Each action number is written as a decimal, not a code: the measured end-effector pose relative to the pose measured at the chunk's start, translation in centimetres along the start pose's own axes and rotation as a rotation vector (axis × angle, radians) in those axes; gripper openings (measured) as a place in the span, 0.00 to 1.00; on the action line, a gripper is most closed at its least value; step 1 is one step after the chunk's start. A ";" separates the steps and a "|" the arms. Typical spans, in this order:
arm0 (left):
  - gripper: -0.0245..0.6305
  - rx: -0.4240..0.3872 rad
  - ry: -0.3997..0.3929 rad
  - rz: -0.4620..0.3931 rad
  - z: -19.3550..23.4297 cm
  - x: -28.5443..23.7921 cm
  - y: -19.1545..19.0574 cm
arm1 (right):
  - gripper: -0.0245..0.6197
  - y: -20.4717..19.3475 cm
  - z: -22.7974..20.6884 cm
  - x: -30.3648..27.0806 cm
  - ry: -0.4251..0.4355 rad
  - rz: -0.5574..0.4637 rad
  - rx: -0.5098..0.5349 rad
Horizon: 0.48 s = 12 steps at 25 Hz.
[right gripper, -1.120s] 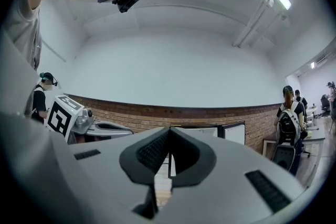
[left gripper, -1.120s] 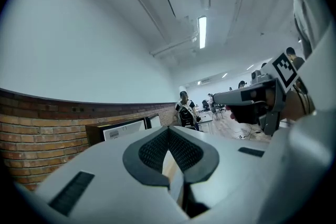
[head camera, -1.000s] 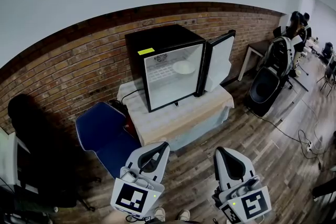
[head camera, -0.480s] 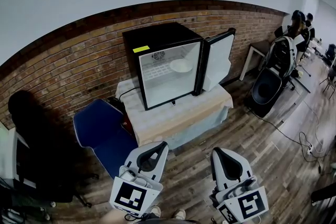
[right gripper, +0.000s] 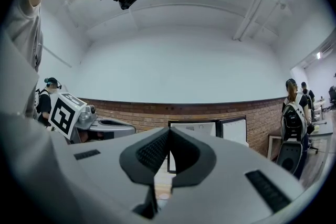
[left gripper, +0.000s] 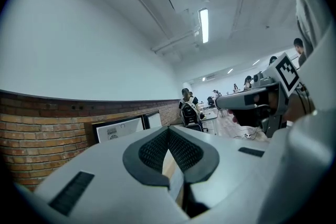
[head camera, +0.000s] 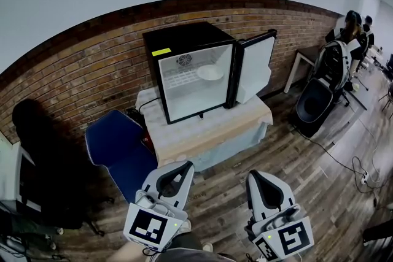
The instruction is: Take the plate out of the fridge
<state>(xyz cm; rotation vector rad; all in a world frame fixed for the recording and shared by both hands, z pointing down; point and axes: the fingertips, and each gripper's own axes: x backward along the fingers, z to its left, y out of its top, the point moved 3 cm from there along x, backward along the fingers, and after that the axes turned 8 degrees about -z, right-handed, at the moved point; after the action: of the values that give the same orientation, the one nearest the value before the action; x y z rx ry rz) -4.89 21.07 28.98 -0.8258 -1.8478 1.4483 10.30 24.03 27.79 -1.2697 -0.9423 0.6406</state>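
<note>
Inside the fridge (head camera: 184,40), the plate (head camera: 210,72) seemingly lies flat.

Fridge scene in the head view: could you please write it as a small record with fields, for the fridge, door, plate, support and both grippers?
fridge: black mini fridge, upright on the table
door: door open, swung to the right
plate: white plate on the upper shelf inside, right side
support: table under a pale cloth
left gripper: left gripper shut, empty, short of the table
right gripper: right gripper shut, empty, short of the table
task: plate not yet taken out
</note>
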 end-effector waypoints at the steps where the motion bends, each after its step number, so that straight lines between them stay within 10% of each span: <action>1: 0.06 -0.002 0.002 0.000 -0.1 -0.1 0.0 | 0.08 -0.1 -0.2 0.1 0.004 0.000 0.002; 12: 0.06 0.003 0.008 -0.004 0.9 -2.6 -1.1 | 0.08 -1.1 -2.1 -2.0 0.016 0.000 0.012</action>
<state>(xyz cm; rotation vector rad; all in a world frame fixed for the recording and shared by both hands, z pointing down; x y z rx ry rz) -4.19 18.28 29.63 -0.8246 -1.8399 1.4429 11.01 21.07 28.30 -1.2620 -0.9237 0.6339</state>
